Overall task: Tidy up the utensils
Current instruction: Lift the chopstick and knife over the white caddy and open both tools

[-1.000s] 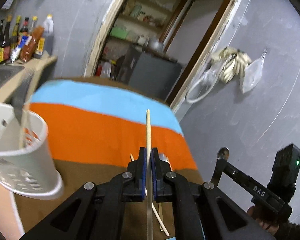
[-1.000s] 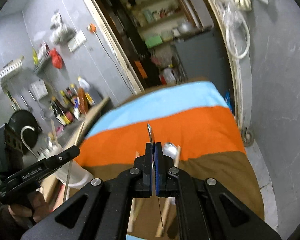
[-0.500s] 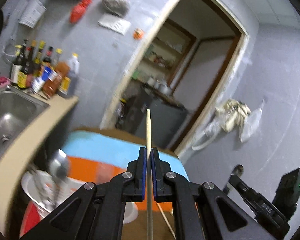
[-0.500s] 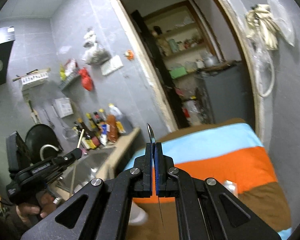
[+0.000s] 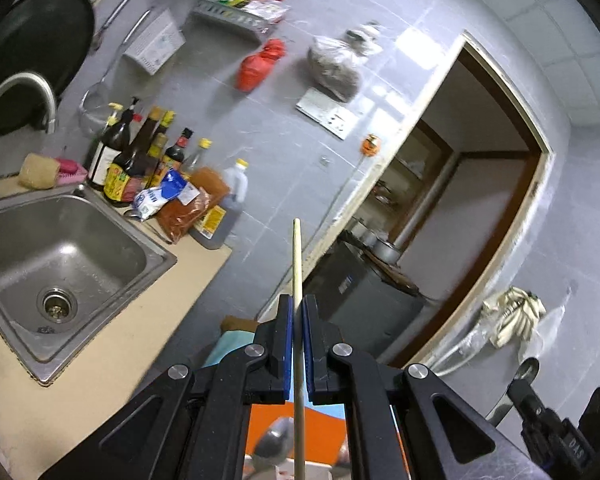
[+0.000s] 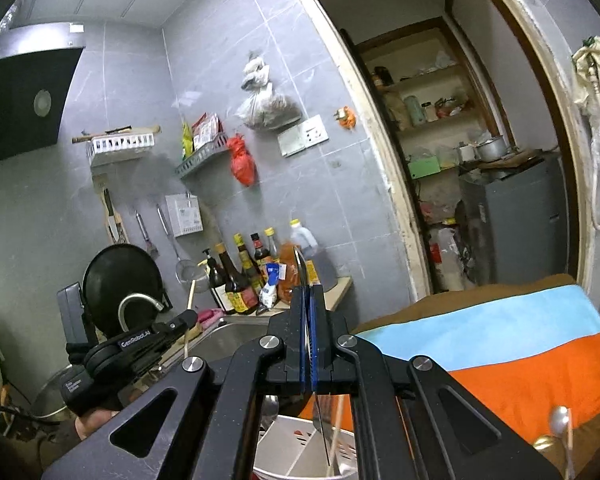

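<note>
My left gripper [image 5: 296, 309] is shut on a wooden chopstick [image 5: 297, 264] that stands upright through the jaws. Below it, blurred, lie a spoon bowl [image 5: 274, 442] and the rim of the white utensil holder [image 5: 300, 474]. My right gripper [image 6: 309, 289] is shut on a thin metal utensil [image 6: 300, 268], seen edge-on; its lower end hangs over the white utensil holder [image 6: 284, 454]. The right wrist view shows the left gripper [image 6: 184, 318] at the left with its chopstick [image 6: 190, 294]. In the left wrist view the right gripper [image 5: 518, 390] sits at the lower right.
A steel sink [image 5: 64, 256] with a tap [image 5: 20, 88] is set in the counter on the left, with sauce bottles [image 5: 140, 160] behind it. A striped cloth [image 6: 500, 344] covers the table; a spoon [image 6: 559, 420] lies on it. A doorway [image 6: 460, 160] opens behind.
Both grippers have risen and tilted upward with their utensils still held. The views swung from the striped cloth to the sink and wall. The white holder went from the left side to underneath.
</note>
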{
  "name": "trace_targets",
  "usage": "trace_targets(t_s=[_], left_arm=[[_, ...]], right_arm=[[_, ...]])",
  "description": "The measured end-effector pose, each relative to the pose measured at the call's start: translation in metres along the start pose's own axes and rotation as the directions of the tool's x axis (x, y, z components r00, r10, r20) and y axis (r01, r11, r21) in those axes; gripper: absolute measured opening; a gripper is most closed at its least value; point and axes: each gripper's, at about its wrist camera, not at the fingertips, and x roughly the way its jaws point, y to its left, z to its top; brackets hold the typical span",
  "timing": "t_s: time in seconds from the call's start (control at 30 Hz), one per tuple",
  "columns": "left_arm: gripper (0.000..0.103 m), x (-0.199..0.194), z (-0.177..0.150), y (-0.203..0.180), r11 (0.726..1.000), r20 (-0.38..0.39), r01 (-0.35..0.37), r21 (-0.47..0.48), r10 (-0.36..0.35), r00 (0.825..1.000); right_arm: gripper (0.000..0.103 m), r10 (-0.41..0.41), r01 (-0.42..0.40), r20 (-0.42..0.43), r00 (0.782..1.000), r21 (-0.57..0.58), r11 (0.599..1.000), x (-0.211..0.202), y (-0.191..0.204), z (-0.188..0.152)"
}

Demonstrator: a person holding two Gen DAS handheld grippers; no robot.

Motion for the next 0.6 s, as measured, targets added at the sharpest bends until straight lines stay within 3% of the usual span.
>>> trace_targets(t_s=[0.27, 0.6], left_arm=[[0.005, 0.026, -0.018, 0.005, 0.999, 0.008, 0.009, 0.042, -0.010, 1.000], [0.005, 0.029, -0.049, 0.000, 0.992, 0.005, 0.024, 0.124, -0.025, 1.000]], right_arm=[[0.002, -0.036, 0.038, -0.048, 0.998, 0.036, 0.999, 0.026, -0.015, -0.031], [0.002, -0.083, 0.085, -0.104, 0.991, 0.015, 0.996, 0.037, -0.021, -0.060]])
